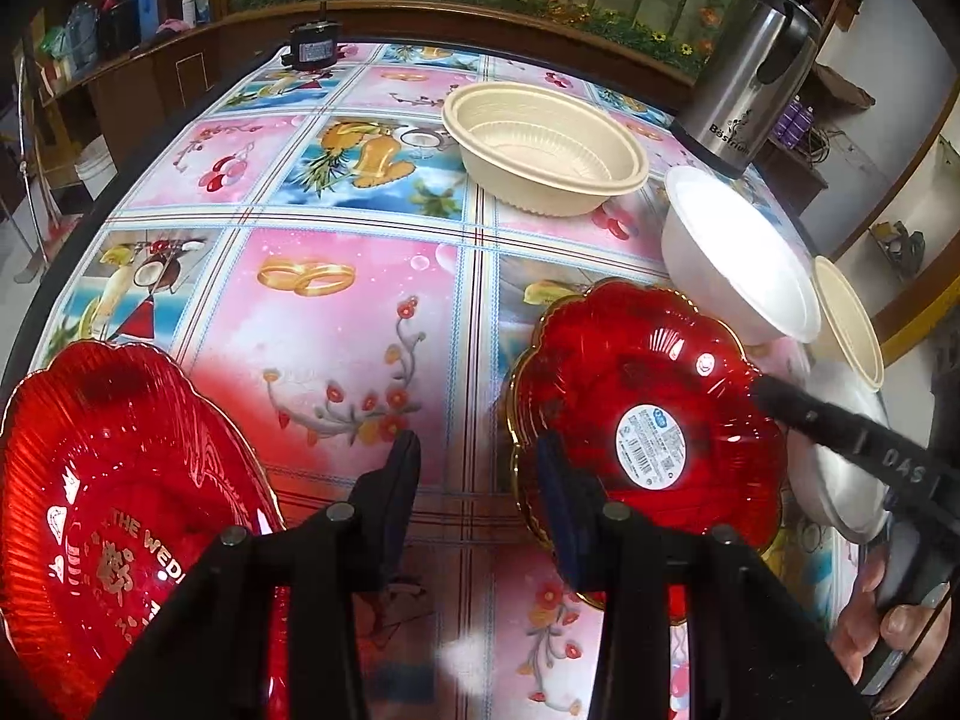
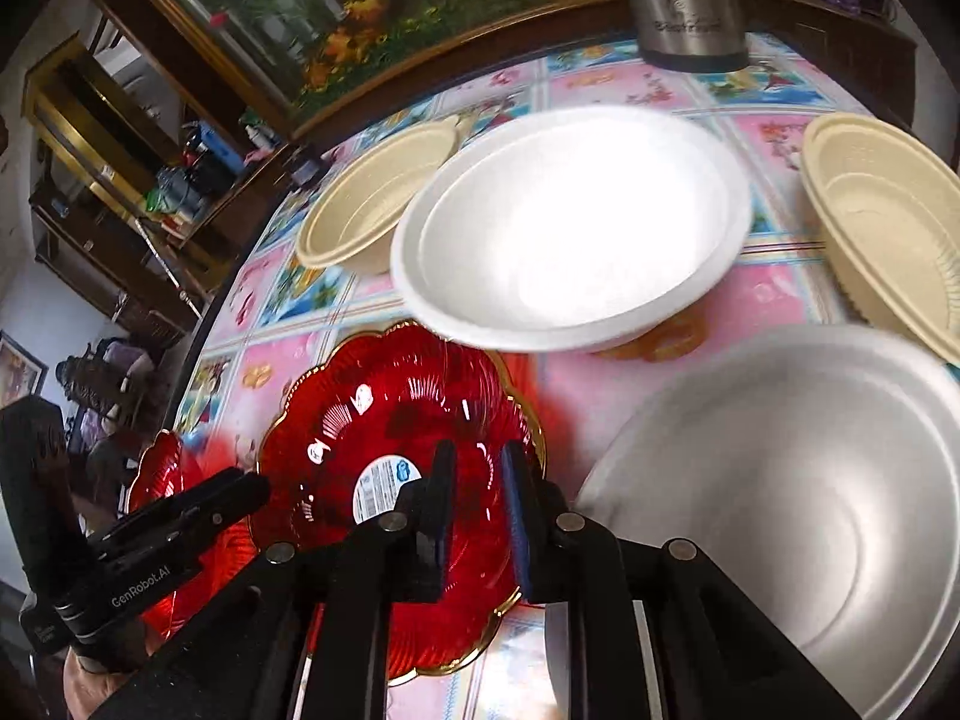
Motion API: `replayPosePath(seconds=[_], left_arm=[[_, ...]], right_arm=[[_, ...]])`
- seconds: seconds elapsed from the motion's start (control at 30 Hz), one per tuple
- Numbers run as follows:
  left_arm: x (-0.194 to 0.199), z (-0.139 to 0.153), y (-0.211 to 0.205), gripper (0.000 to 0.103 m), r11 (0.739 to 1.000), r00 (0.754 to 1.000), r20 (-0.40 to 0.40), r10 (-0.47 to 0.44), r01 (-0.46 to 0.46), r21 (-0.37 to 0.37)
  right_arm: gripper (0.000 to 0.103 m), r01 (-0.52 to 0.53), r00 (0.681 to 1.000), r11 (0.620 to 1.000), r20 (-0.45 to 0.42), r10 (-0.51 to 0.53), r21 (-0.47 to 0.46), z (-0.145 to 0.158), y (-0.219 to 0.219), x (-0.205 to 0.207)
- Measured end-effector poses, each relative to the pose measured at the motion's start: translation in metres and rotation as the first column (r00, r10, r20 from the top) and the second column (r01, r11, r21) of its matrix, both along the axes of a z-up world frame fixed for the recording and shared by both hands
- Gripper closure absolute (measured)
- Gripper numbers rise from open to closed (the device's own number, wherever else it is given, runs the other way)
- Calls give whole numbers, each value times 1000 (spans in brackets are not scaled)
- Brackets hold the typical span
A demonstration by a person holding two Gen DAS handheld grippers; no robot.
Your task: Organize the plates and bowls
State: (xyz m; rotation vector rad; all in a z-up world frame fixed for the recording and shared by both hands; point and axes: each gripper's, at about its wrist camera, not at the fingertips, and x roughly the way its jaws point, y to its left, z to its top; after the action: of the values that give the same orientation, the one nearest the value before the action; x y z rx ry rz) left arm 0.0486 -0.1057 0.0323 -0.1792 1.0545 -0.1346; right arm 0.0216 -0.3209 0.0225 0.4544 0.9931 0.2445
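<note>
A red scalloped plate with a white sticker (image 1: 648,414) (image 2: 396,468) lies on the table in front of both grippers. My left gripper (image 1: 477,480) is open, its right finger at the plate's left rim. My right gripper (image 2: 474,492) hovers over the plate's right part with a narrow gap between its fingers; nothing is visibly clamped. A second red plate with gold lettering (image 1: 102,498) (image 2: 162,480) lies at the left. A white bowl (image 1: 732,252) (image 2: 570,228), a silver bowl (image 2: 798,504) (image 1: 828,480) and two beige bowls (image 1: 546,144) (image 2: 372,198) (image 2: 888,228) stand beyond.
A steel thermos jug (image 1: 750,66) (image 2: 684,0) stands at the table's far edge. A small black box (image 1: 312,48) sits at the far left corner. The patterned tablecloth (image 1: 336,312) covers the table. A wooden cabinet with plants runs behind it.
</note>
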Motion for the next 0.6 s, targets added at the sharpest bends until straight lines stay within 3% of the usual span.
replayPosePath(seconds=[0.17, 0.33, 0.4, 0.6], left_arm=[[2, 0, -9, 54, 1000, 1000, -10, -20, 20, -22], [3, 2, -18, 52, 999, 999, -2, -35, 35, -17], [4, 2, -19, 52, 999, 999, -2, -34, 34, -12], [4, -4, -27, 56, 998, 998, -10, -65, 65, 8]], right_arm=[[66, 9, 999, 999, 39, -8, -31, 11, -2, -3], [65, 52, 996, 998, 80, -50, -24, 20, -12, -5], [65, 73, 994, 995, 92, -66, -75, 22, -12, -5], [60, 17, 1000, 994, 20, -15, -109, 5, 2, 4]])
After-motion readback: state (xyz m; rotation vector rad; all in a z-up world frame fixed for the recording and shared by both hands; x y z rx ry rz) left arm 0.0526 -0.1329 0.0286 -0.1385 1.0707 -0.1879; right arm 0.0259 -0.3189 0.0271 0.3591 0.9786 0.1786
